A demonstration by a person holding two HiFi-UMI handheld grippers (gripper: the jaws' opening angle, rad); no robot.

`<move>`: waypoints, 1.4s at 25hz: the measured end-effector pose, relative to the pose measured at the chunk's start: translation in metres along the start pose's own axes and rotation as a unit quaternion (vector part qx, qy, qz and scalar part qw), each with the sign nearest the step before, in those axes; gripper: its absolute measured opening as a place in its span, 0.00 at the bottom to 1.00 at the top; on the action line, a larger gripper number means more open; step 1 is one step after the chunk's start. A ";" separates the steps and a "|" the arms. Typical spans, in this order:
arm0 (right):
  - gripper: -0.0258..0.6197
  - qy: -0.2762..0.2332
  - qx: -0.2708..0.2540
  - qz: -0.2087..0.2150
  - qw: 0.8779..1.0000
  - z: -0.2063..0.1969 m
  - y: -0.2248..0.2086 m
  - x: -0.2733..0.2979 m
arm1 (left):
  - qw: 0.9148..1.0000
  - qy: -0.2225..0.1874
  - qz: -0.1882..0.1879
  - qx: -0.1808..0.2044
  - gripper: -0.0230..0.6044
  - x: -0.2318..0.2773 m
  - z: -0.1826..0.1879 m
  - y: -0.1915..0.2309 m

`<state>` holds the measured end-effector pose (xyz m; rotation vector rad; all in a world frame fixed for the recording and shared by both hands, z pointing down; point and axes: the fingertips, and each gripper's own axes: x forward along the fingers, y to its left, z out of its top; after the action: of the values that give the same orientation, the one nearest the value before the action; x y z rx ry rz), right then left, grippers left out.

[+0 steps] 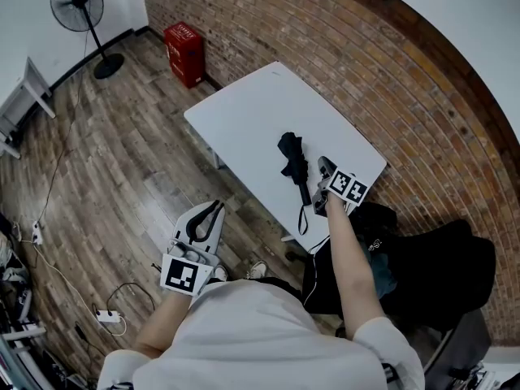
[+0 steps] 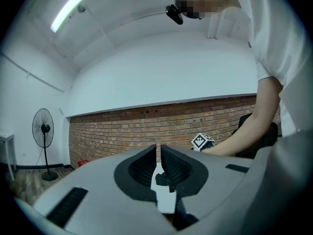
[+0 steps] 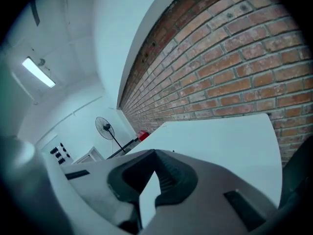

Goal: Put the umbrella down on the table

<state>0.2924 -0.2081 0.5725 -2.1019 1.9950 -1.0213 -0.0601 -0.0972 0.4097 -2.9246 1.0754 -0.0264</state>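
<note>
Umbrella: the black folded umbrella lies flat on the white table, just to the left of the right gripper as the head view shows it, handle end nearest the tool.
Wrist strap: the umbrella's strap hangs over the table's near edge, below and beside the right gripper.
Right gripper: clenched on nothing. Its own view shows the jaws together at the tips, with only bare tabletop and brick wall ahead of them.
Left gripper: also clenched and empty. It is held off the table on the person's near side, well apart from the umbrella, pointing across the room toward the wall.
Done so far: the umbrella is down on the table and no jaw holds it, so by my reading the task's one step is complete.
Left to do: nothing on the umbrella itself; at most the right gripper has to draw clear of the handle. Whether it brushes the handle now I cannot tell.
Writing: none legible. The cube on each gripper carries black-and-white square markers, not letters.
Red box: a red box stands on the floor by the wall, far beyond both tools; it has pale print too small to read.
Brands: no logo can be made out on the umbrella or the grippers.
</note>
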 end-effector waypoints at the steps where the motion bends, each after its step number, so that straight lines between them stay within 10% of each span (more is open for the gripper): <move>1: 0.07 -0.007 -0.010 0.001 1.000 0.006 0.005 -0.003 | 1.000 -0.001 0.000 0.000 0.11 0.000 0.000 0.002; 20: 0.07 -0.202 -0.156 0.109 0.961 0.160 0.160 -0.144 | 0.999 -0.037 0.015 0.018 0.11 0.008 0.033 0.045; 35: 0.07 -0.310 -0.283 0.039 0.907 0.185 0.154 -0.289 | 0.998 -0.041 0.034 0.037 0.11 0.017 0.049 0.070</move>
<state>0.2698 -0.0403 0.2364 -2.1520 2.1242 0.2926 -0.0911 -0.1611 0.3586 -2.7960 1.1354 0.0521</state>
